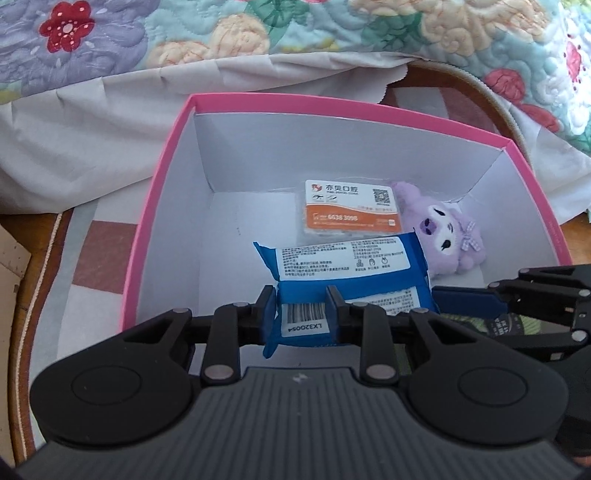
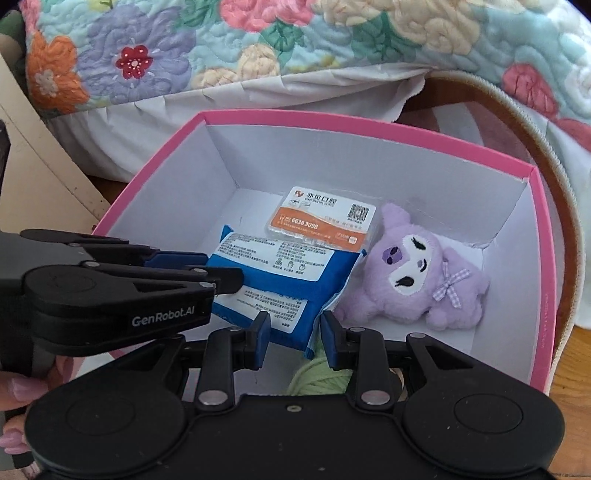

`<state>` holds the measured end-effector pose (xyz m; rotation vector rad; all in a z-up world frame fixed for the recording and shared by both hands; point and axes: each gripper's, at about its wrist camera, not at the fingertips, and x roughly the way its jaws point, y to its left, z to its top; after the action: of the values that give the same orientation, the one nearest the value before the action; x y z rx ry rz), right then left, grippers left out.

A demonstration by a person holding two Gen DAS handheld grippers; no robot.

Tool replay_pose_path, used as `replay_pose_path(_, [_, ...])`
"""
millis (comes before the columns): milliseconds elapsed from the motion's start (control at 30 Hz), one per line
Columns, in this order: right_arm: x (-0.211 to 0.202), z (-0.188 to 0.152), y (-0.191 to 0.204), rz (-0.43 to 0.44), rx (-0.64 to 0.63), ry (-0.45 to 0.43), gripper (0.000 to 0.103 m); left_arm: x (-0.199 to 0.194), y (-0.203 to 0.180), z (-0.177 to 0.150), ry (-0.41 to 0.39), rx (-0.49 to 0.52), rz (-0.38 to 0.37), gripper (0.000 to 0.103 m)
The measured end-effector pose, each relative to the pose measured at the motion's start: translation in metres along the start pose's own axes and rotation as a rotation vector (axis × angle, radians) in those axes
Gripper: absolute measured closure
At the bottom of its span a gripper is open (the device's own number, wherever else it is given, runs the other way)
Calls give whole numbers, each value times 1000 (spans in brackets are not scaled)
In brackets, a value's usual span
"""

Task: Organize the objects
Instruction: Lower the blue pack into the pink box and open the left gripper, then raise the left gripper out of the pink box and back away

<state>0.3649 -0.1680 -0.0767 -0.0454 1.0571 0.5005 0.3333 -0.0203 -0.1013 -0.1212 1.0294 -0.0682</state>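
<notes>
The left gripper point(image 1: 301, 314) is clamped on the near end of the blue packet point(image 1: 343, 269), right by the barcode label, and holds it low over the pink box point(image 1: 155, 206), lower centre of its own frame. The right gripper point(image 2: 291, 332) has its jaws parted a little with nothing pinched between them; the packet's lower corner just sits in the gap, or behind it (hard to say which).

What could go wrong: the grip is only on the packet's floppy end seam, so the far end sags onto the orange-and-white card pack point(image 2: 325, 221). If the left gripper lets go here, the packet probably lands half on that pack and leans against the purple plush point(image 2: 417, 273) instead of lying flat. The two grippers are also crowded at the same near wall of the box, so a careless pull-back could knock them together or catch the rim.

Hard to make out: a green yarn ball point(image 2: 317, 380) pokes out under the right gripper at bottom centre, mostly covered, so whether it's inside the box or outside it can't be told. The box's near wall is hidden behind both gripper bodies. The small print on the packet isn't readable. The floral quilt point(image 1: 295, 33) fills the top of both frames.
</notes>
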Motion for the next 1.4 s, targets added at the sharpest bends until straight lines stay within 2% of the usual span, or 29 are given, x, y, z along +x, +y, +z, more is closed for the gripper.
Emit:
replay_pose_path(267, [-34, -1, 1, 10, 18, -82, 68, -21, -4, 3, 19, 15, -1, 74])
replay_pose_path(400, [-49, -3, 1, 22, 23, -100, 68, -32, -9, 2, 64, 32, 59, 74])
replay_pose_path(567, [-65, -10, 0, -7, 30, -79, 66, -57, -12, -2, 92, 57, 79, 68])
replay_pose_path(667, [-77, -16, -1, 27, 52, -92, 65, -72, -14, -3, 99, 72, 79, 62])
replay_pose_path(733, [-85, -19, -2, 50, 67, -106, 58, -82, -16, -3, 105, 83, 72, 62])
replay_pose_path(1033, [-117, -35, 11, 55, 67, -105, 50, -118, -18, -14, 130, 91, 30, 52])
replay_pose_path(1133, [-125, -42, 13, 54, 60, -99, 49, -129, -19, -21, 130, 114, 57, 50])
replay_pose_path(1233, [-133, -45, 19, 27, 43, -92, 43, -142, -19, -27, 108, 139, 82, 39])
replay_pose_path(1400, [-142, -50, 26, 28, 29, -76, 38, -152, -8, -33, 119, 127, 121, 33])
